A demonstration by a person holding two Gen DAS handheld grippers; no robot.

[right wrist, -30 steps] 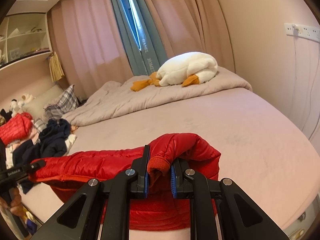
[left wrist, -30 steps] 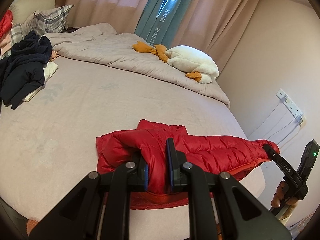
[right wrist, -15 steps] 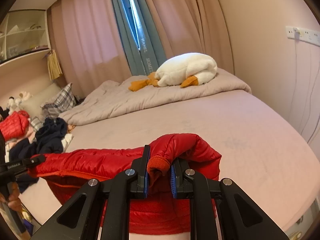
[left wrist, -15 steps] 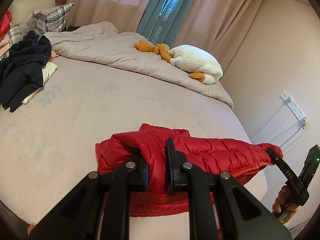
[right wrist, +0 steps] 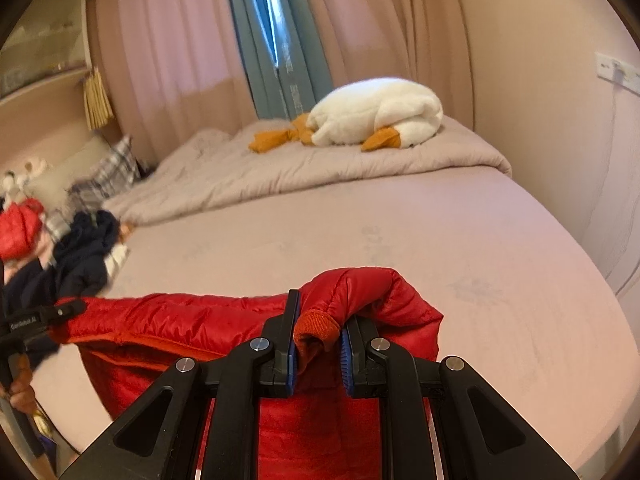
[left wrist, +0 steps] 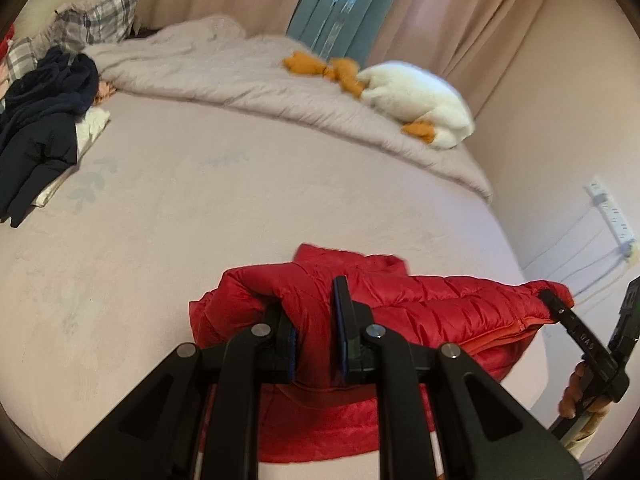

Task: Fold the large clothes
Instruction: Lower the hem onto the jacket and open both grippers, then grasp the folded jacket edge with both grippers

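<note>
Clamping red jacket (left wrist: 420,300) at the bed (left wrist: 240,208) edge, both grippers' fingers (left wrist: 344,320) pinch fabric.

A wide bed (left wrist: 240,208) fills the room, its quilt (left wrist: 248,80) bunched toward pink curtains (right wrist: 180,60). A beige wall (right wrist: 540,80) carries a socket strip (left wrist: 610,212).

**Around the bed**

Ahead of the gripper, a wide bed (left wrist: 240,208) under a pale sheet. Farther ahead, a rumpled grey quilt (left wrist: 248,80) across the far side, with a white plush goose (left wrist: 416,100) lying on it to the right. Far left, a dark heap of clothes (left wrist: 44,120) beside a plaid pillow (left wrist: 104,20). Beyond, pink curtains (right wrist: 180,60) flanking a teal curtain (right wrist: 276,68). Off to the right, a power strip (left wrist: 610,212) on the wall.
</note>
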